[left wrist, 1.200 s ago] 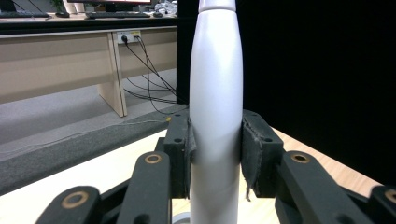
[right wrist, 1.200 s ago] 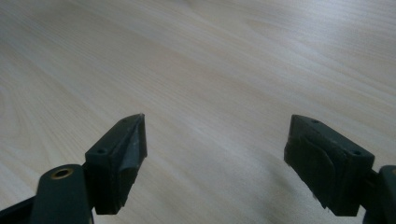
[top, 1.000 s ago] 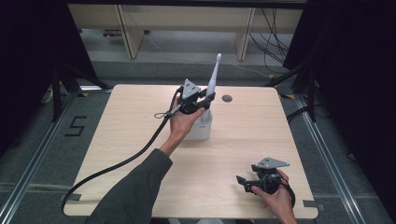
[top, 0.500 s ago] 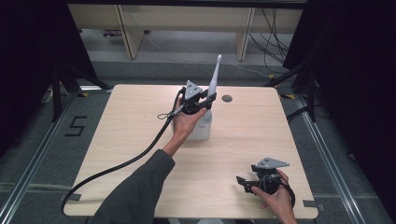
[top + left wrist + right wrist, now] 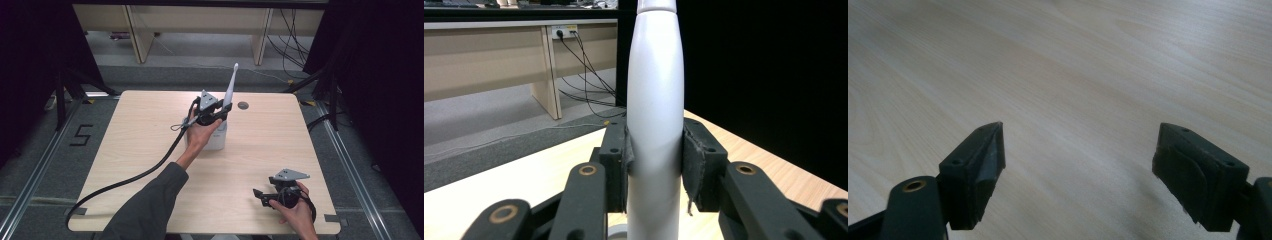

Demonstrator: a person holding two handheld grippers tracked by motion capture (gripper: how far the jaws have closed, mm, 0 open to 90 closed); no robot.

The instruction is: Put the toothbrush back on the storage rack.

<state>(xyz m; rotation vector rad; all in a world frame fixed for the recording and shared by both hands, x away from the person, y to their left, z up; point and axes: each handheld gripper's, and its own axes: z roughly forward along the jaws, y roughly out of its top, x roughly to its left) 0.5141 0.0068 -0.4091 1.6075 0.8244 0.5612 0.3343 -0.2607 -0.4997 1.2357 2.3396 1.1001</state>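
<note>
A white electric toothbrush (image 5: 230, 92) stands upright, its slim head pointing up and slightly right. My left gripper (image 5: 221, 113) is shut on the toothbrush's handle (image 5: 655, 125), with both pads pressed against its sides. Just below it a white holder (image 5: 216, 139) sits on the table, partly hidden by the hand, so I cannot tell whether the toothbrush's foot touches it. My right gripper (image 5: 261, 195) rests low near the table's front right, pointing left. Its jaws stand wide apart in the right gripper view (image 5: 1078, 160), with only bare wood between them.
A small dark round hole (image 5: 243, 105) lies in the light wooden table (image 5: 280, 145) just right of the toothbrush. The left gripper's black cable (image 5: 135, 175) runs across the table to its front left corner. Wooden furniture legs (image 5: 135, 30) and floor cables stand beyond the far edge.
</note>
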